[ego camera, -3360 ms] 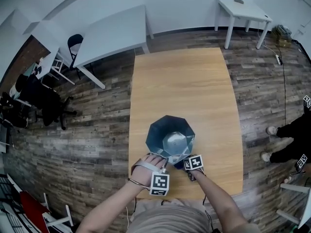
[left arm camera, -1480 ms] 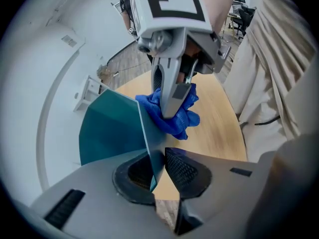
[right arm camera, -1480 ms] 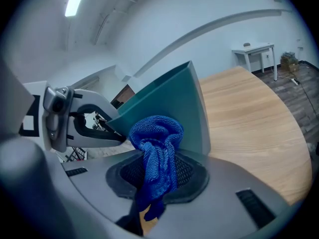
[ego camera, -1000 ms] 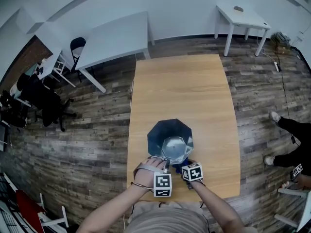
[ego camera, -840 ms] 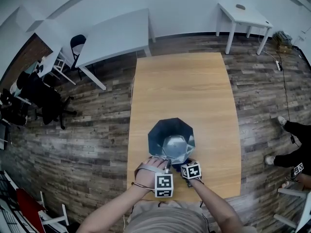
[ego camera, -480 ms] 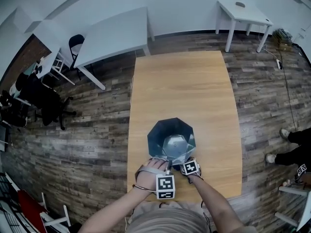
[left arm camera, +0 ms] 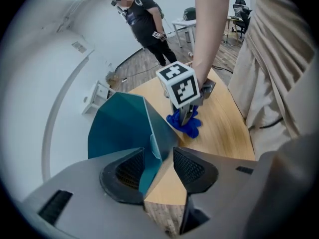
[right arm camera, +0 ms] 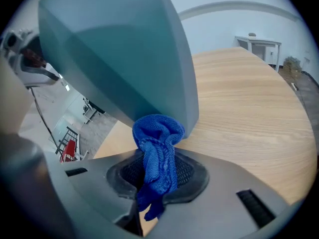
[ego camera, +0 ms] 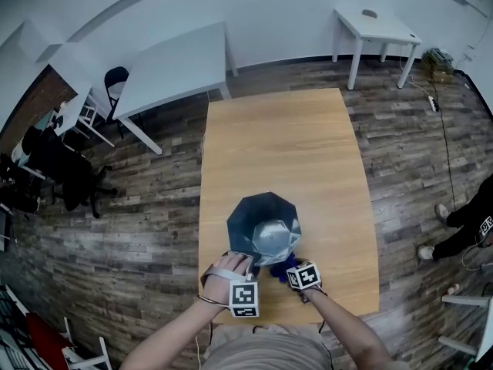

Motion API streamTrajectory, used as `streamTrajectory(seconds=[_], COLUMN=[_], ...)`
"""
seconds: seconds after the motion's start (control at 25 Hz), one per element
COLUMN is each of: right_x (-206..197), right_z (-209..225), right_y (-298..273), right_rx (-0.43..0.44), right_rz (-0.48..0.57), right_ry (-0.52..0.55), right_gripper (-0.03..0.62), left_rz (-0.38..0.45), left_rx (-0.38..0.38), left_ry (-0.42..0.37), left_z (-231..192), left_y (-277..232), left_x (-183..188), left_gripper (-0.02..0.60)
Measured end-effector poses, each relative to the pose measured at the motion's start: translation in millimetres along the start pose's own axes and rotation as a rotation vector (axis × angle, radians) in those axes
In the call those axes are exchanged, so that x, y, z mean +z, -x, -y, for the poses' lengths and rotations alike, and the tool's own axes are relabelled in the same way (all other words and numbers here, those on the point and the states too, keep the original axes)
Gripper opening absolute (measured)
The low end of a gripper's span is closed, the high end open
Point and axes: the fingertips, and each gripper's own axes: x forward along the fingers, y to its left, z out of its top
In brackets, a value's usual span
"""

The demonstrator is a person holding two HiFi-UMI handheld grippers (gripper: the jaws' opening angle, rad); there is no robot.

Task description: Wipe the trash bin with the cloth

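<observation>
**1. Black chair** (ego camera: pixel 117 79): far left, on the dark plank floor (ego camera: pixel 146 206), beside a long white table (ego camera: pixel 173 60).

**2. Your left claw** (left arm camera: pixel 162 166): low at the near edge of the surface, on the bin's near-left side.
- Your left hand (ego camera: pixel 225 272) is wrapped round its body.
- The jaws are spread and have just been opening.
- The bin's thin upper wall stands between them.
- That wall is clear of the right pad and close to the left one. You cannot tell whether it touches the left pad.

**3. Teal, faceted trash bin with an eight-sided mouth** (ego camera: pixel 245 210): upright on the light wooden surface (ego camera: pixel 285 145).
- It stands towards the near end of the surface, mouth up.
- Its paler inner bottom shows from above.

**4. Bright blue knitted cloth** (right arm camera: pixel 157 151): bunched and hanging from your right claw.
- Its top fold lies against the bin's lower outer wall, just above the surface.
- A loose tail drops down between the jaws.

**5. Your right claw** (right arm camera: pixel 159 180): just right of your left one, at the bin's near-right side.
- It is angled down towards the surface.
- The jaws are pinched on the cloth.

**6. Small white table** (ego camera: pixel 373 29): far right, by the wall.

**7. Person in dark clothes** (ego camera: pixel 471 218): standing on the floor at the right edge, well apart from the surface.
</observation>
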Motion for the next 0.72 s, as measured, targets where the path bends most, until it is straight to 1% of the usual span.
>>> streamTrajectory(seconds=[0.08,0.2,0.28,0.36,0.44,0.56,0.72], right_x=[3,14,23,33,44,63,81], right_z=[-10,-32,-44,-55,-66,-81,-94], right_y=[24,57,77,95,112,136,154], right_rx=[0.023,0.062,0.086,0.106,0.122,0.145,0.165], right_rz=[0.021,0.061,0.089,0.116,0.148,0.204,0.254], right_ry=[-0.004,-0.004,-0.012,-0.025,-0.029,-0.018,0.001], right_gripper=[0.075,0.075,0.075,0.075,0.075,0.075,0.075], left_rz=[-0.015,-0.062,-0.076,-0.081,-0.084,-0.086,-0.076], left_rx=[-0.011,-0.014,0.012,0.036,0.05,0.044,0.036], left_ry=[-0.065,-0.195,-0.229,-0.223,-0.197,-0.167,-0.149], left_z=[0,-1,-3,-3,-2,1,7], left_y=[0,-3,-7,-10,-8,-4,-3], left_x=[-11,-30,-34,-32,-28,-21,-8], left_gripper=[0.184,0.186,0.184,0.174,0.109,0.099,0.087])
